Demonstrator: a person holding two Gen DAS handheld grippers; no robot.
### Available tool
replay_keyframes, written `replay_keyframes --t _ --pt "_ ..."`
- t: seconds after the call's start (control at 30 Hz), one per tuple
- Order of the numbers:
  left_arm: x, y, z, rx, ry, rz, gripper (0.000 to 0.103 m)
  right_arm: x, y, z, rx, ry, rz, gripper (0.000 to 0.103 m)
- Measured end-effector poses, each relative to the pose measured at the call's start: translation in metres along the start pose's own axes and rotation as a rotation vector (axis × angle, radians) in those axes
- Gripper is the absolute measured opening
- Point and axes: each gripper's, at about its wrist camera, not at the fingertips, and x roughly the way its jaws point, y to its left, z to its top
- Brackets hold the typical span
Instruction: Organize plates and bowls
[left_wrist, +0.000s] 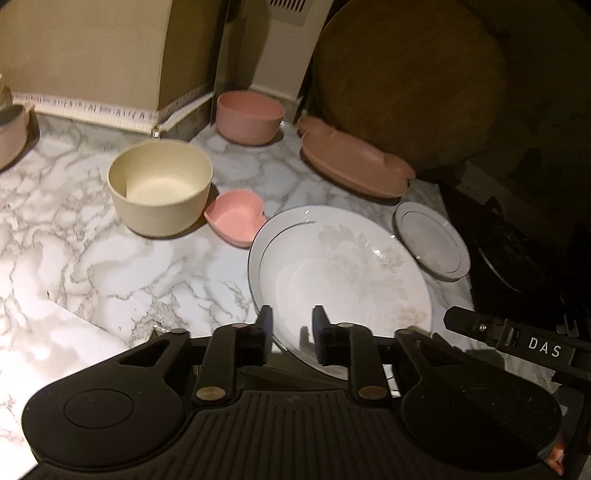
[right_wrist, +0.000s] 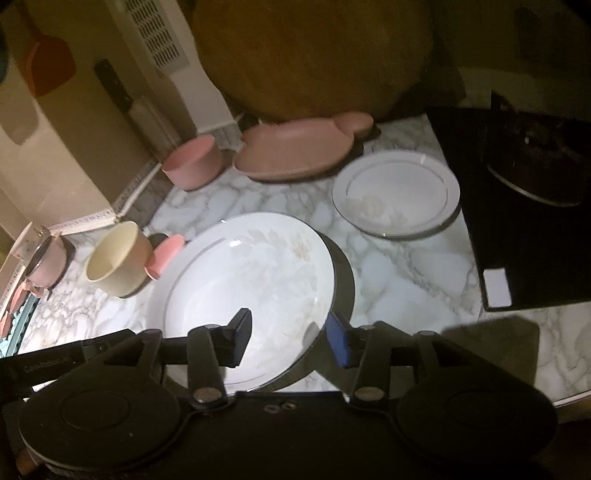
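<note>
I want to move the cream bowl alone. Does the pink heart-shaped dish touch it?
Cannot tell. In the left wrist view the heart-shaped dish sits right beside the cream bowl, but no view shows contact or gap plainly.

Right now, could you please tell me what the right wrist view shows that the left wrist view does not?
Only the right wrist view shows the orange scoop hanging on the wall and the white label on the black cooktop. Only the left wrist view shows the "DAS" lettering on the other gripper's finger. Both share the large white plate, small white plate, cream bowl, pink bowl and oval pink dish.
</note>
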Motion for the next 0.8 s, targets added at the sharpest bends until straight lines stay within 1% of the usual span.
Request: replay_keyframes --t 0.07,0.1,0.13,0.17,0.2,0.27,0.33,0.37,0.4,0.47,0.53,0.6,0.67,0.8 --pt "-0.008 -0.003 -0.001 0.016 -0.024 -0.005 0.032 -0.009 0.004 -0.002 -0.015 -0.029 0.002 0.055" --pt "-0.012 -0.004 -0.001 0.023 -0.035 -0.008 0.039 -0.013 0.006 -0.003 -0.022 -0.043 0.001 0.060" --pt "-0.017 -0.005 -0.001 0.027 -0.047 -0.011 0.044 -0.018 0.009 -0.004 -0.031 -0.059 0.000 0.061" --pt "-0.022 -0.006 -0.002 0.031 -0.063 -0.011 0.054 -0.023 0.011 -0.005 -0.038 -0.074 -0.001 0.062" --pt "-0.026 -0.006 -0.002 0.036 -0.079 -0.011 0.058 -0.027 0.013 -0.007 -0.045 -0.086 -0.003 0.063" --pt "-0.033 -0.008 -0.003 0.054 -0.096 -0.017 0.058 -0.034 0.016 -0.009 -0.047 -0.102 -0.002 0.064" --pt "-0.039 -0.010 -0.005 0.067 -0.106 -0.025 0.058 -0.041 0.018 -0.011 -0.047 -0.119 -0.003 0.069" --pt "-0.042 -0.012 -0.005 0.075 -0.112 -0.027 0.060 -0.044 0.019 -0.012 -0.047 -0.127 -0.006 0.070" --pt "-0.045 -0.013 -0.006 0.083 -0.119 -0.028 0.066 -0.048 0.019 -0.013 -0.045 -0.137 -0.009 0.072" --pt "-0.051 -0.016 -0.007 0.100 -0.142 -0.024 0.074 -0.055 0.020 -0.015 -0.046 -0.155 -0.010 0.075" --pt "-0.056 -0.019 -0.007 0.116 -0.161 -0.026 0.075 -0.061 0.021 -0.016 -0.049 -0.176 -0.013 0.081" --pt "-0.058 -0.022 -0.006 0.126 -0.167 -0.027 0.075 -0.066 0.022 -0.016 -0.053 -0.194 -0.015 0.083" --pt "-0.060 -0.024 -0.005 0.137 -0.174 -0.030 0.075 -0.069 0.022 -0.015 -0.059 -0.204 -0.017 0.087" --pt "-0.058 -0.030 -0.001 0.151 -0.190 -0.027 0.079 -0.073 0.022 -0.010 -0.076 -0.236 -0.018 0.095"
